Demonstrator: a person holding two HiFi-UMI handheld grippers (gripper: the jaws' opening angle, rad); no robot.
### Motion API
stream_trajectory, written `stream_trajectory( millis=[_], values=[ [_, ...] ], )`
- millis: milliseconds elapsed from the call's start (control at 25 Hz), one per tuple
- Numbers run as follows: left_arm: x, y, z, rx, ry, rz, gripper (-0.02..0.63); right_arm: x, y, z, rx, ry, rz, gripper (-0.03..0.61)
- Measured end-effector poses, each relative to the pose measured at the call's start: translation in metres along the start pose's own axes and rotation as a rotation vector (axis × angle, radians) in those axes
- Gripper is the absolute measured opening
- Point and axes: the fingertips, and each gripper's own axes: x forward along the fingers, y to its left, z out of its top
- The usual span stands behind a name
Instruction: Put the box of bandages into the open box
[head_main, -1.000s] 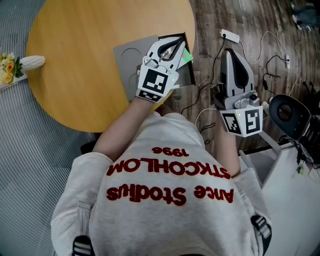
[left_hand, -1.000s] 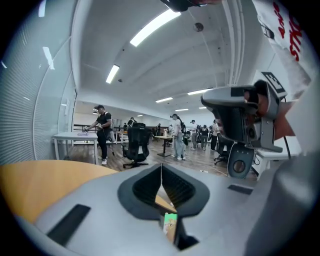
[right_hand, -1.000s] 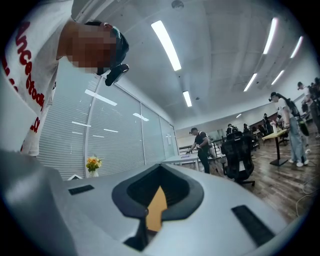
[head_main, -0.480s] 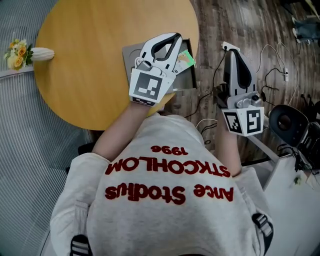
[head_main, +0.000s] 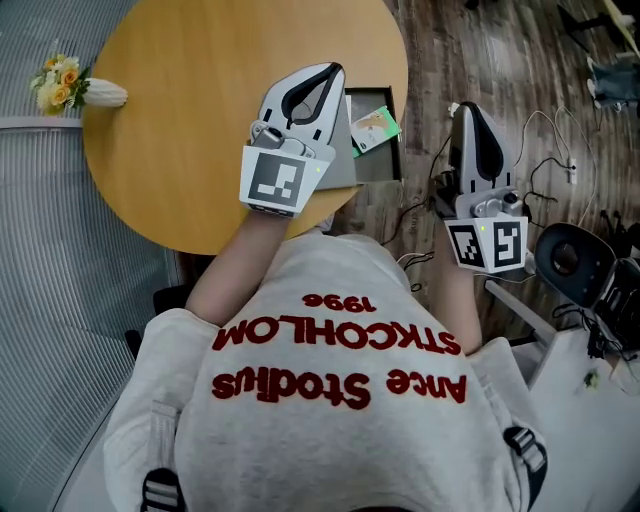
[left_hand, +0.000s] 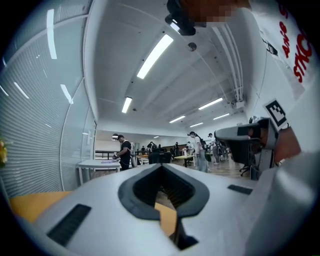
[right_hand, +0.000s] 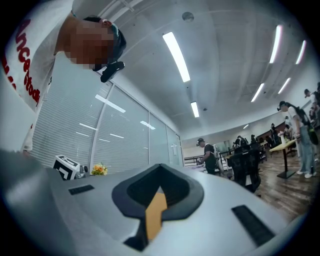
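1. One bunch of yellow flowers at ten o'clock, just beside the rim of the round wooden table.
2. Left gripper near twelve o'clock, above the table: jaws pressed together, nothing between them.
3. Just at its three o'clock, open box at the table's rim, with the box of bandages lying inside, askew, toward the far end.
4. Right gripper at two o'clock over the plank floor, apart from the open box: jaws closed too, gripping nothing.
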Motion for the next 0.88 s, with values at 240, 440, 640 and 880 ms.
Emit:
stream_trajectory(
  millis=[240, 440, 640, 880],
  values=[
    [-0.04, 0.041, -0.017, 0.001, 0.0, 0.12, 0.006, 0.019, 0.023, -0.023, 0.0, 0.012, 0.07, 0.0],
    [-0.086, 0.077, -0.022, -0.007, 0.029, 0.24, 0.006, 0.047, 0.059, -0.033, 0.008, 0.021, 0.187, 0.0],
    [-0.145, 0.111, -0.016, 0.023, 0.043, 0.409, 0.006, 0.073, 0.109, -0.04, 0.021, 0.028, 0.349, 0.0],
    [-0.215, 0.115, -0.031, 0.011, 0.043, 0.551, 0.006, 0.07, 0.158, -0.061, 0.028, 0.046, 0.509, 0.0]
  ],
)
